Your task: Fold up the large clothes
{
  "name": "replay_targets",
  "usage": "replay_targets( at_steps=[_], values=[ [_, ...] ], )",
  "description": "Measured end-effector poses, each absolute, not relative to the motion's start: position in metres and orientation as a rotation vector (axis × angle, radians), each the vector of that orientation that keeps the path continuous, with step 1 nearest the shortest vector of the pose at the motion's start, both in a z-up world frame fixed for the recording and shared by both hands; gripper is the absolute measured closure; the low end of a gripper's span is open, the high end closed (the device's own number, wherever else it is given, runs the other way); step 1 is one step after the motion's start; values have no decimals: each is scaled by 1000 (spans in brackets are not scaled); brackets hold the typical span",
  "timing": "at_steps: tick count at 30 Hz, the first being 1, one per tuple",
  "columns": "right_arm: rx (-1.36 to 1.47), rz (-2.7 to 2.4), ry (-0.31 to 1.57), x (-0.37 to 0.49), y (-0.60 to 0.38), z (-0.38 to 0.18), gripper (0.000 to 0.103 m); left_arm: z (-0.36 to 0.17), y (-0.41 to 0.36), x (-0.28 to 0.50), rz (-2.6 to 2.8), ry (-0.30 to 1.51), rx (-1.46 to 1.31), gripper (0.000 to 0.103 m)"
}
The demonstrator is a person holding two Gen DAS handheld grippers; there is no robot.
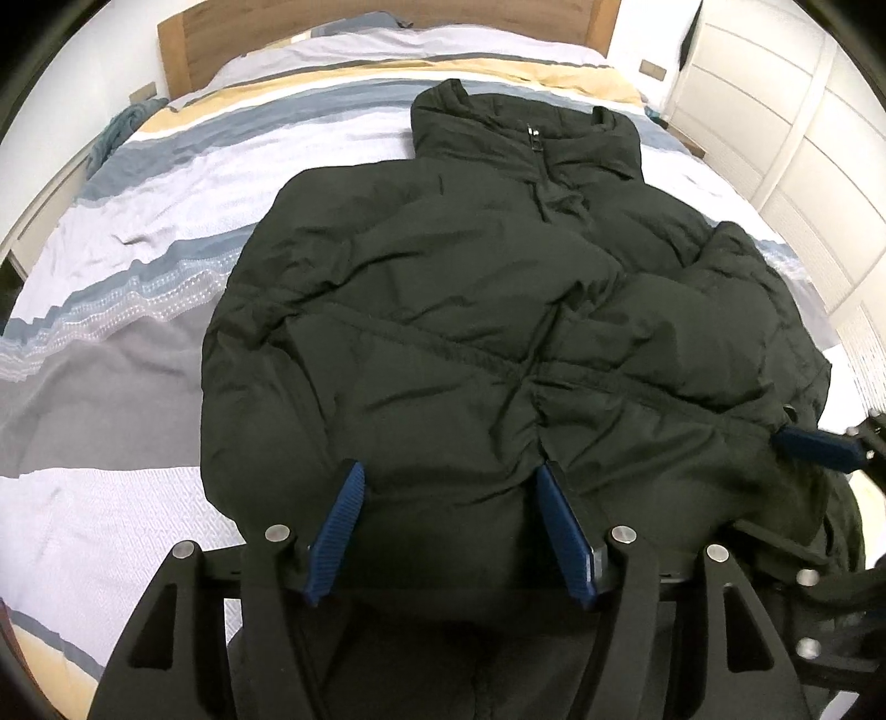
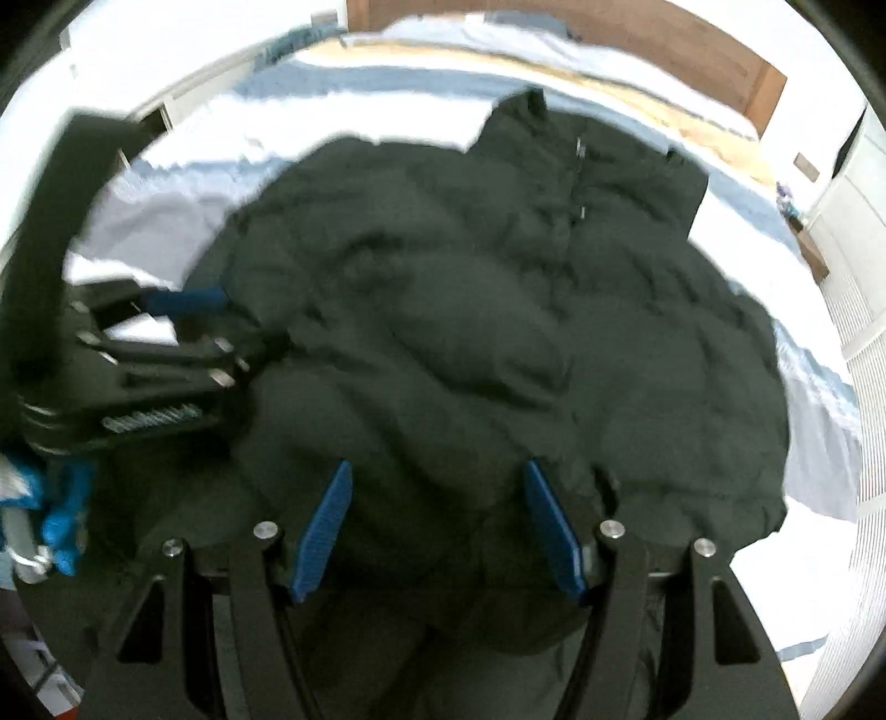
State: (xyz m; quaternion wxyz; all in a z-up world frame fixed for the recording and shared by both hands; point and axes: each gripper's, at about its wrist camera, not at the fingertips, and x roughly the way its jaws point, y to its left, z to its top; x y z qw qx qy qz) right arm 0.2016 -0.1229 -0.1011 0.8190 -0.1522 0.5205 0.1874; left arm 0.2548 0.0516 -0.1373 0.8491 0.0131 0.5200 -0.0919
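Note:
A black puffer jacket [image 1: 470, 332] lies front up on the bed, collar and zipper [image 1: 534, 138] toward the headboard, sleeves folded across its front. My left gripper [image 1: 448, 476] is open, its blue pads astride the jacket's near hem, left of centre. My right gripper [image 2: 437, 473] is open too, its pads astride the hem further right; this view is blurred. The jacket fills the right wrist view [image 2: 498, 332]. The right gripper's blue pad shows at the right edge of the left wrist view [image 1: 814, 448]. The left gripper shows at the left of the right wrist view [image 2: 183, 302].
The bed has a striped cover in white, grey, blue and yellow [image 1: 166, 232]. A wooden headboard [image 1: 387, 22] stands at the far end. White drawers and cabinets [image 1: 786, 138] line the right side. A teal cloth [image 1: 119, 127] lies at the bed's far left edge.

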Motion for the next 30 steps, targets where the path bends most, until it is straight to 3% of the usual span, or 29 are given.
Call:
replay_targets(
  at_steps=[12, 23, 30],
  values=[
    [-299, 352, 1185, 196, -157, -117, 40, -136, 46, 250, -188, 1102, 57, 38],
    [-241, 259, 1185, 167, -189, -79, 40, -114, 57, 222, -187, 1105, 32, 37],
    [-188, 164, 1178, 138, -224, -47, 40, -94, 76, 195, -177, 1095, 26, 22]
  ],
)
